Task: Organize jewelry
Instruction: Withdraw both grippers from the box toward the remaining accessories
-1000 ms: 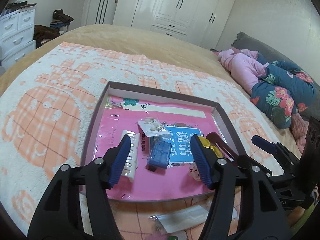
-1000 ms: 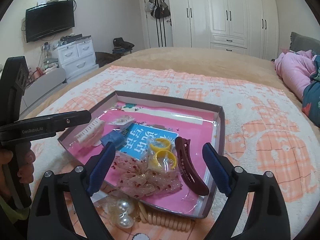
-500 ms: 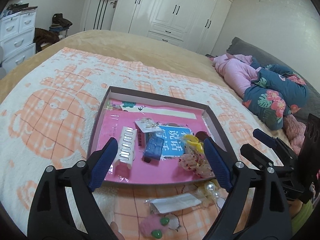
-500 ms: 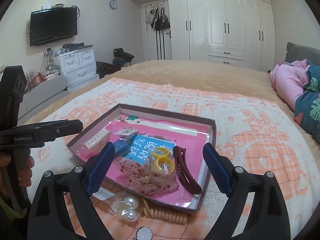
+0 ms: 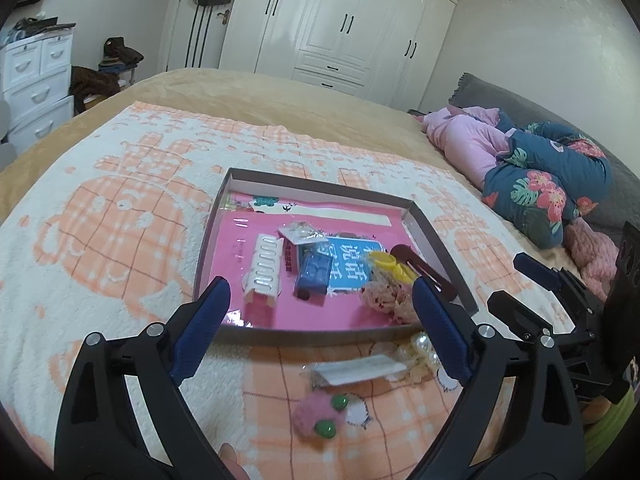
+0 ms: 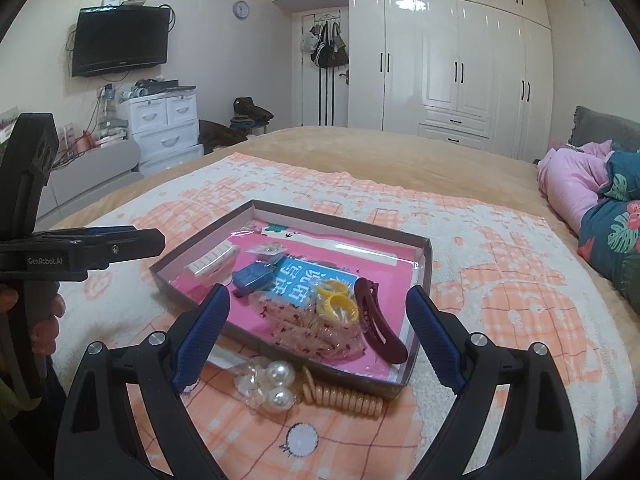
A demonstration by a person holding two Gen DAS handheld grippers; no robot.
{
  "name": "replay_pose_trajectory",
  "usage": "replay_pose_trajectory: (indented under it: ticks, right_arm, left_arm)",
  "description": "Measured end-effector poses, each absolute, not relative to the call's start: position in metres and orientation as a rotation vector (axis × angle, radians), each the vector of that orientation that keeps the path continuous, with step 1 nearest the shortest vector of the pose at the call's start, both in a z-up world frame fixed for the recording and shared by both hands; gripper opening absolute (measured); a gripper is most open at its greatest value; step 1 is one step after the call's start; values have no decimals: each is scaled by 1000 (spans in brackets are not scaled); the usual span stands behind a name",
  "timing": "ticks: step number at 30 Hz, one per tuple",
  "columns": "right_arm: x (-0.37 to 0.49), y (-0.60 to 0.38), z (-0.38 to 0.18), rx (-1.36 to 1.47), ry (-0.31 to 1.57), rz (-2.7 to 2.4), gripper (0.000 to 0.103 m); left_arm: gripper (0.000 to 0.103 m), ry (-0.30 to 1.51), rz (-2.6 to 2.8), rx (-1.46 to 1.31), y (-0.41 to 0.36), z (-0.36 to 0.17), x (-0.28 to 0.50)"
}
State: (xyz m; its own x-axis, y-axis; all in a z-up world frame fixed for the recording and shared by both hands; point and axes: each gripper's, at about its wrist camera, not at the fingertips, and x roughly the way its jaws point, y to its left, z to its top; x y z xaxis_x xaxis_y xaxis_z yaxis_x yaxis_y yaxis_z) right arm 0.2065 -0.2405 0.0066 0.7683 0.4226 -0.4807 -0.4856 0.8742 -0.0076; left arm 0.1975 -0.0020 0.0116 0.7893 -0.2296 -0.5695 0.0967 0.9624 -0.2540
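- Left wrist view:
  - The jewelry tray (image 5: pixel 316 338), a shallow box with a pink lining, lies on the bed's orange-and-white blanket (image 5: pixel 100 240). It looks smaller and farther off than a second ago, so the left gripper (image 5: pixel 320 334) has pulled back and up from it.
  - Its jaws stand wide apart with nothing between them (they were spread earlier too).
  - The retreat brings loose pieces into sight on the blanket just outside the tray's near edge: a flat clear packet (image 5: pixel 360 370), a pink pom-pom piece with green beads (image 5: pixel 318 414), and pearls (image 5: pixel 422 350) by the near right corner.
  - Inside the tray sit a white comb-like clip (image 5: pixel 264 272), a blue case (image 5: pixel 314 274), yellow rings (image 5: pixel 386 262) and a lacy scrunchie (image 5: pixel 384 298).
- Right wrist view:
  - The right gripper (image 6: pixel 318 334) has drawn back as well, released and empty.
  - Below the tray's near edge lie two big pearls (image 6: pixel 280 386) and a beige coil hair tie (image 6: pixel 344 398); a maroon claw clip (image 6: pixel 378 326) rests inside near the right edge.
  - Judged from this, the sorting is unfinished: the pieces on the blanket likely go into the tray next.
  - Room: white wardrobes (image 6: pixel 452 64), a wall television (image 6: pixel 120 40), a white drawer unit (image 6: pixel 166 124), bedding bundled at the bed's right side.
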Motion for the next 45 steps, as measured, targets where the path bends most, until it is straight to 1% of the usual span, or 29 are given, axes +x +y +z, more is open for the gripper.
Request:
replay_pose_trajectory:
  ticks: [4,6,29,45]
  right_arm:
    - [198,-237,2,-142,501,499,87]
    - [194,-237,-1,-144,507,499,87]
    - [172,-232,-23,-140,578,508,87]
    - [162,-234,-41,-136,638,501,87]
  left_arm:
    - [86,641,-185,-211,-1,7,191]
    - [91,644,-186,-207,-1,4,188]
    - [91,651,-174,-138,7,-12,154]
    - [91,706,-201,-86,-5,-34,148]
